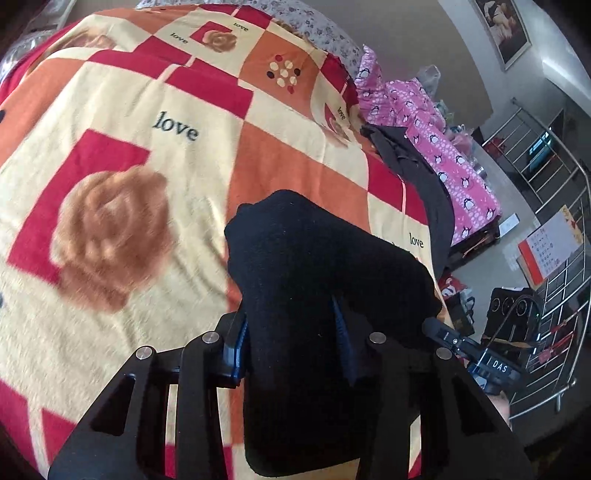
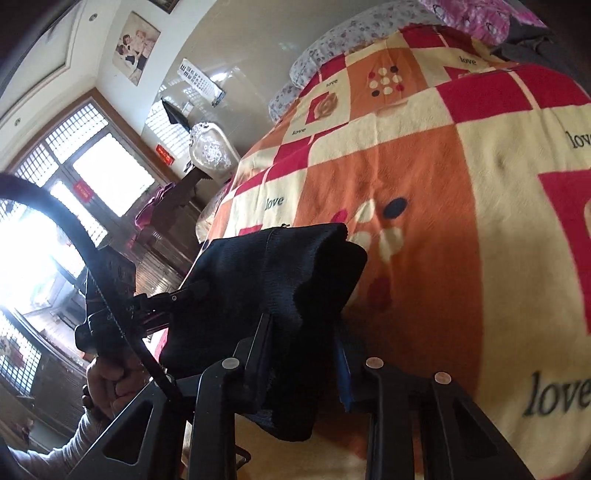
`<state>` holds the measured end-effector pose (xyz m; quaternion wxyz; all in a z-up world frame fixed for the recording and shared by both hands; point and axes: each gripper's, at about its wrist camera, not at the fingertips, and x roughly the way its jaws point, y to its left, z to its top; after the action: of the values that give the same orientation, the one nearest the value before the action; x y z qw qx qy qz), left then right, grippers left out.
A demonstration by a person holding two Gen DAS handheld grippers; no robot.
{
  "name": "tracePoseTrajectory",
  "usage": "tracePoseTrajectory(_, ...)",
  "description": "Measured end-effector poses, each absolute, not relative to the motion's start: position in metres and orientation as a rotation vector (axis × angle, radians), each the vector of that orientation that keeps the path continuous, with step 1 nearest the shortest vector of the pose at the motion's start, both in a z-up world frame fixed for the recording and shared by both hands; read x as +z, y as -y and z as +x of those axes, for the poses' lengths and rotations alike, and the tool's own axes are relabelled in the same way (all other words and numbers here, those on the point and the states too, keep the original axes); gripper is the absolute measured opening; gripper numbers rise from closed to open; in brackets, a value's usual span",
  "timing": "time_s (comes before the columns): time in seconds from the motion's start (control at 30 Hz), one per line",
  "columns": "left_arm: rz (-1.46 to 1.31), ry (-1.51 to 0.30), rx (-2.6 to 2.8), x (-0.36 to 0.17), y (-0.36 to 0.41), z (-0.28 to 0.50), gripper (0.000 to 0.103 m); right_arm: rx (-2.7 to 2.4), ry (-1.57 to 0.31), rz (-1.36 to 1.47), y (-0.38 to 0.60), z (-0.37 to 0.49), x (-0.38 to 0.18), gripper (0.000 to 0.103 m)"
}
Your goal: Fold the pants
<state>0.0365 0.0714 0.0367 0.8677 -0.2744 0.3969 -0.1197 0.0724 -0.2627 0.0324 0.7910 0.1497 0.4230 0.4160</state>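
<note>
Pants of black knit fabric [image 1: 317, 295] hang bunched between the 2 grippers, left gripper [image 1: 291, 354] and right gripper [image 2: 303, 354] each clamped on them (above the orange-and-red checked "love" blanket [image 1: 140, 155]).

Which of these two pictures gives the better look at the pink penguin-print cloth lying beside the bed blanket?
The left wrist view: the pink cloth runs along the blanket's far edge there, its penguins plain to see. The right wrist view catches only a small corner of it at the top edge, with the print hard to make out.
</note>
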Motion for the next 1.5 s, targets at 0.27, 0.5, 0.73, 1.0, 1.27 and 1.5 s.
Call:
tracePoseTrajectory(0.27,-0.490,-0.834,-0.176,0.008,-0.052,0.088,0.066,0.851,-1.006,0.254,0.273,0.144,0.005,0.032)
tracePoseTrajectory(0.5,-0.430,-0.701,-0.110,0.024,-0.066,0.059,0.073,0.892,-0.780,0.390,0.311,0.131,0.013,0.046)
tracePoseTrajectory(0.73,-0.242,-0.541,-0.170,0.036,-0.017,0.020,0.073,0.886,-0.533,0.245,0.307,0.091,0.047,0.045)
tracePoseTrajectory(1.0,-0.103,-0.624,-0.177,0.028,0.012,0.033,0.073,0.950,-0.717,-0.189,0.232,0.064,0.028,0.044)
tracePoseTrajectory(1.27,-0.115,-0.686,-0.186,0.022,0.014,0.041,0.074,0.998,-0.775,-0.107,0.244,0.073,0.020,0.044)
tracePoseTrajectory(1.5,-0.107,-0.689,-0.182,0.021,0.016,0.041,0.075,0.947,-0.726,-0.191,0.236,0.057,0.023,0.045)
